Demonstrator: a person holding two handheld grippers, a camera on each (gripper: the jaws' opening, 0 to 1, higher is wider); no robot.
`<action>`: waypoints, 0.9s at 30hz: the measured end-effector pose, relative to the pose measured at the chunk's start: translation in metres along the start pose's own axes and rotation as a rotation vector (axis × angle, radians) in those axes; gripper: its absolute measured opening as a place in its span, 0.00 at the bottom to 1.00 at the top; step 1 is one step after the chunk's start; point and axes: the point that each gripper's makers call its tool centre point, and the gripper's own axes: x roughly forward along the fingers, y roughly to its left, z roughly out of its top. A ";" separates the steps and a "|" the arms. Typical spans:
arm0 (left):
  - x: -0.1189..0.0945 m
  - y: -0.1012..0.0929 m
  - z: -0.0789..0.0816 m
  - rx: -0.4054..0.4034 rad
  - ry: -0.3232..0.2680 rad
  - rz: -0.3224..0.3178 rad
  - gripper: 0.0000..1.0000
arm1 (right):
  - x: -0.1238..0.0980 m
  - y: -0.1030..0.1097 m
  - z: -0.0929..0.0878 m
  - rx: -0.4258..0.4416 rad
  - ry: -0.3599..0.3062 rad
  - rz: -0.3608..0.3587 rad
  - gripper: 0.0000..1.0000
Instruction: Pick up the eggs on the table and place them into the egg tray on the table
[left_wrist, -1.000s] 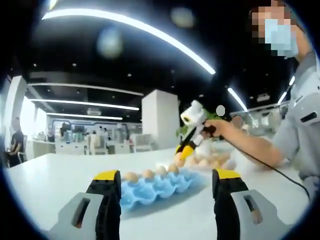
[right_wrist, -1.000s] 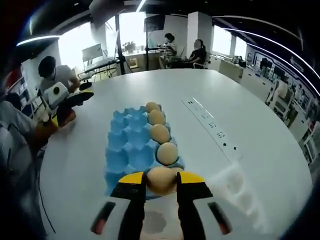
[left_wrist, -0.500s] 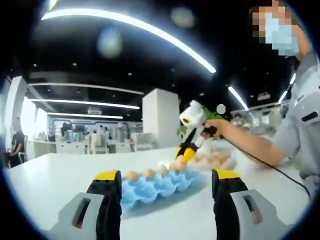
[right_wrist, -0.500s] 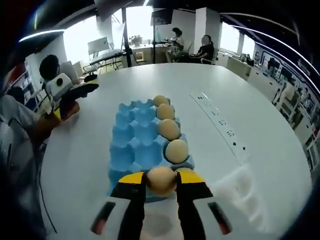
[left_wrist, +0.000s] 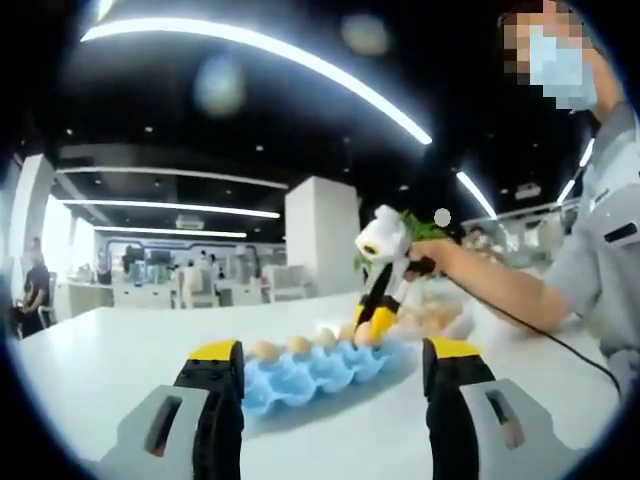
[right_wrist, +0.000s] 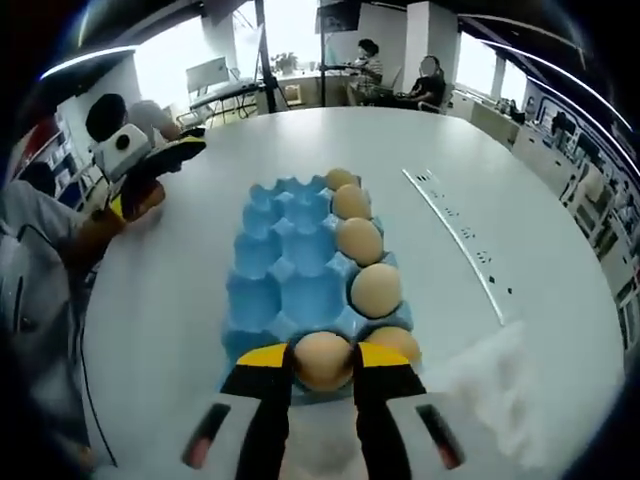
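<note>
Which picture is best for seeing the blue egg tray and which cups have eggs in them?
The right gripper view. It looks down on the blue egg tray, so the row of eggs along one side and the bare cups show clearly, with the right gripper holding another egg. The left gripper view sees the tray side-on, so its cups overlap.

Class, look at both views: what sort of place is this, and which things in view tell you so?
Most likely an open-plan office. People sit at desks with monitors by the windows, long ceiling strip lights run overhead, and the large white table has a built-in power socket strip.
</note>
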 end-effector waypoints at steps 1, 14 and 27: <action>0.000 0.000 0.000 0.000 0.000 0.000 0.74 | 0.000 -0.001 0.000 -0.005 0.003 -0.001 0.26; 0.000 0.000 0.000 0.002 0.004 0.001 0.73 | 0.005 0.000 -0.005 -0.046 0.026 0.020 0.26; 0.001 -0.001 -0.003 -0.003 0.011 -0.002 0.73 | -0.001 -0.011 -0.011 -0.137 0.035 -0.030 0.25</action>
